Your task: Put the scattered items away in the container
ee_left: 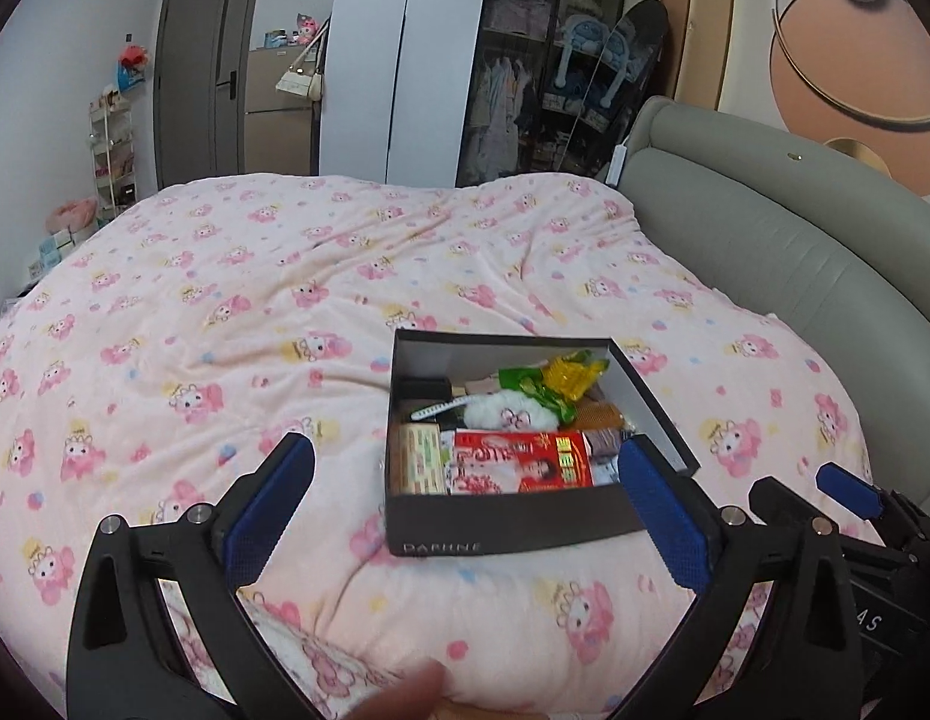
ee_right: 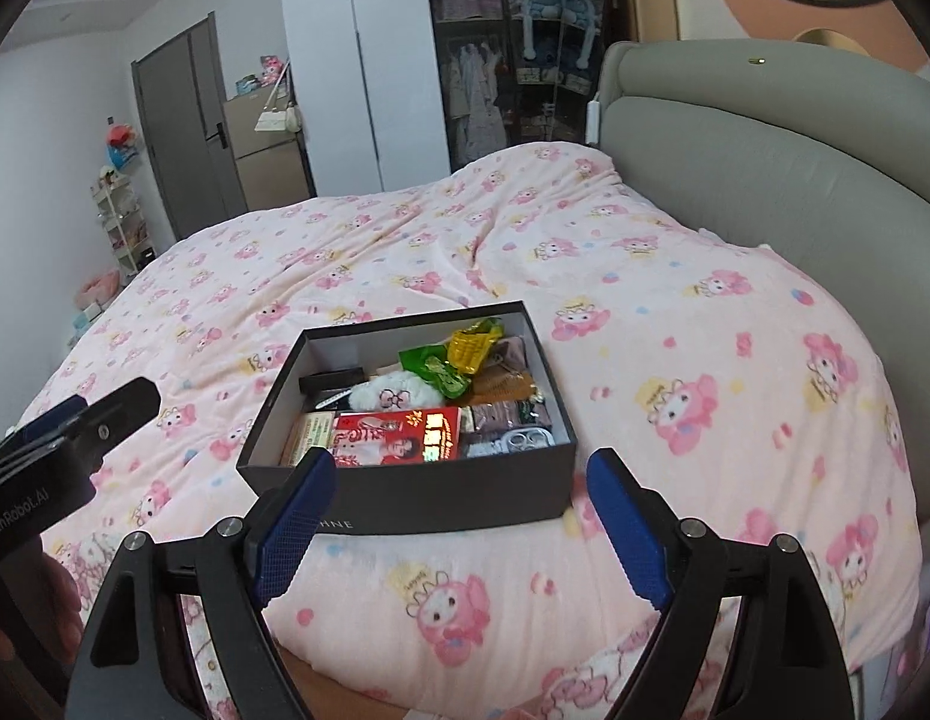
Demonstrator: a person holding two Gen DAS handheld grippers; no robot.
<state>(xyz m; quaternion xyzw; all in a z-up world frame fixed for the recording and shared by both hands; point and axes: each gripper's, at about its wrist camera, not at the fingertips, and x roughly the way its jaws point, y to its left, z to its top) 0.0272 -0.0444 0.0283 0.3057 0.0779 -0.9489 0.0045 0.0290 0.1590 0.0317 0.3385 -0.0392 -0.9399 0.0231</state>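
The black box (ee_left: 513,525) sits on the bed (ee_left: 225,312), toward its near edge and closer to the headboard side than to the far side. It is open at the top and full. Inside, a red printed packet (ee_left: 519,459) lies along the near wall with a yellowish carton (ee_left: 417,456) beside it. Behind them rest a white fluffy item with a pink bow (ee_left: 513,411), a white comb (ee_left: 441,408), a green wrapper (ee_left: 534,390) and a yellow wrapper (ee_left: 570,375).

The left gripper (ee_left: 465,510) hovers over the near edge of the bed, its blue-padded jaws spread wide with nothing between them; the box shows through the gap without touching either pad. The right gripper (ee_right: 459,516) hangs just beside it, jaws equally wide and empty, framing the box's near wall.

The pink cartoon-print blanket (ee_right: 705,360) covers the whole bed. A grey padded headboard (ee_right: 765,138) curves along its right side.
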